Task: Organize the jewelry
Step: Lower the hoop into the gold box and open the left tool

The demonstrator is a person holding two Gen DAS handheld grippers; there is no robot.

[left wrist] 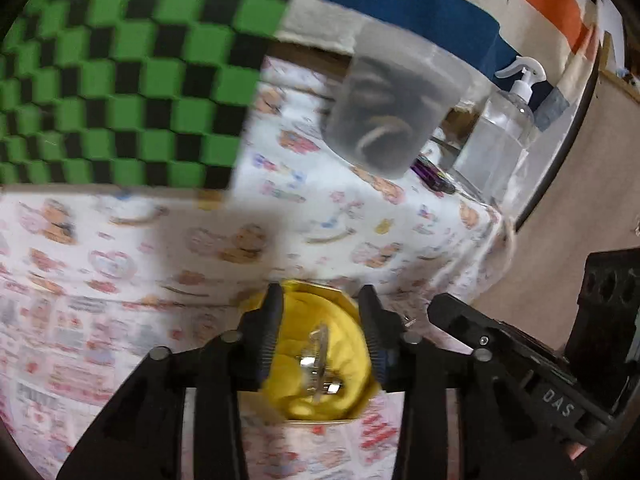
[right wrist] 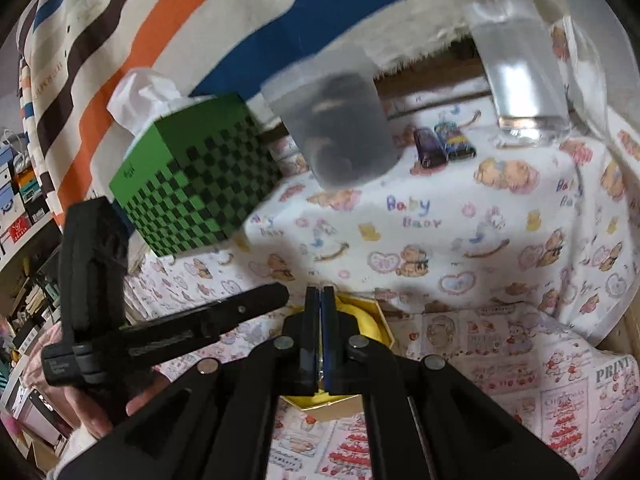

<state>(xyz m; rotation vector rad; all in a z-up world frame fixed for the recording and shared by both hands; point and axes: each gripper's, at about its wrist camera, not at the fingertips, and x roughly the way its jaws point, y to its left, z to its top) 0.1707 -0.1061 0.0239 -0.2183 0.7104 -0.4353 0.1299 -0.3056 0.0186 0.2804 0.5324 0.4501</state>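
My left gripper (left wrist: 322, 344) straddles the yellow jewelry box (left wrist: 320, 360) — jaws apart, either side; my right gripper (right wrist: 320, 336) has jaws together over it, near the desk's (right wrist: 460, 240) front edge.

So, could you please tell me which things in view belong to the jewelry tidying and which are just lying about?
Part of the job:
- yellow-lined box
- silver jewelry piece lying in it
- left claw, open around the box
- right claw, shut above it

Lying about:
- green checkered tissue box
- translucent cup
- spray bottle
- patterned tablecloth
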